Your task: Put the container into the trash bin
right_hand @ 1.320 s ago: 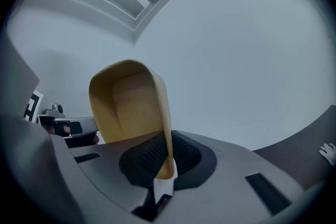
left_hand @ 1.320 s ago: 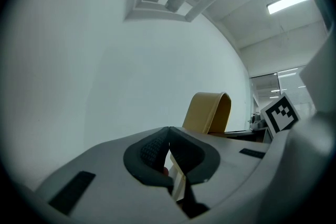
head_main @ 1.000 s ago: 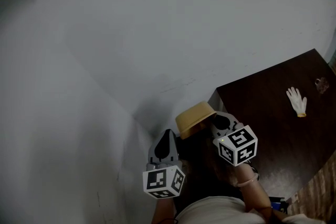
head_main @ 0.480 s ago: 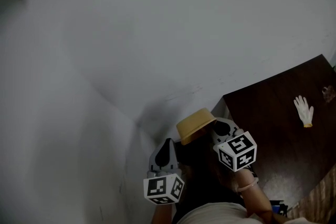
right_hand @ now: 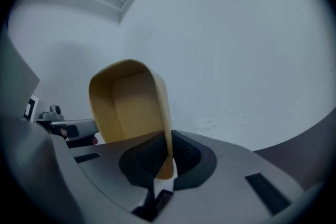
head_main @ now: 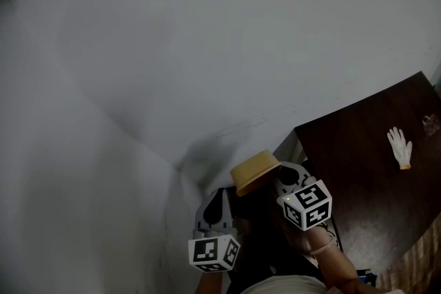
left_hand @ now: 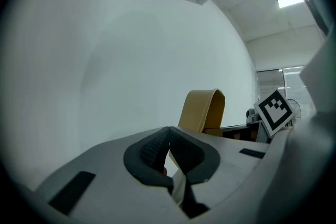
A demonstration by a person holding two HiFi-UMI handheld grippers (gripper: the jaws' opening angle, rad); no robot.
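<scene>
The container (head_main: pixel 255 172) is a tan paper bowl, tipped on its side in the air in front of a pale wall. My right gripper (head_main: pixel 284 177) is shut on its rim; in the right gripper view the thin wall of the container (right_hand: pixel 131 105) runs down between the pads of the right gripper (right_hand: pixel 167 159). My left gripper (head_main: pixel 219 202) hangs left of and below the bowl, apart from it. In the left gripper view the left gripper (left_hand: pixel 167 150) is shut on nothing, with the container (left_hand: pixel 202 112) ahead of it. A dark shape (head_main: pixel 265 234) lies beneath both grippers; I cannot tell what it is.
A dark brown table (head_main: pixel 358 175) stands at the right, with a white glove (head_main: pixel 400 147) and a small clear object (head_main: pixel 432 122) on it. The pale wall (head_main: pixel 207 45) fills the view ahead and to the left, with a corner near the grippers.
Both grippers and the bowl have sunk a little in the head view, and the table has slid to the right. The right grip on the rim is unchanged.
</scene>
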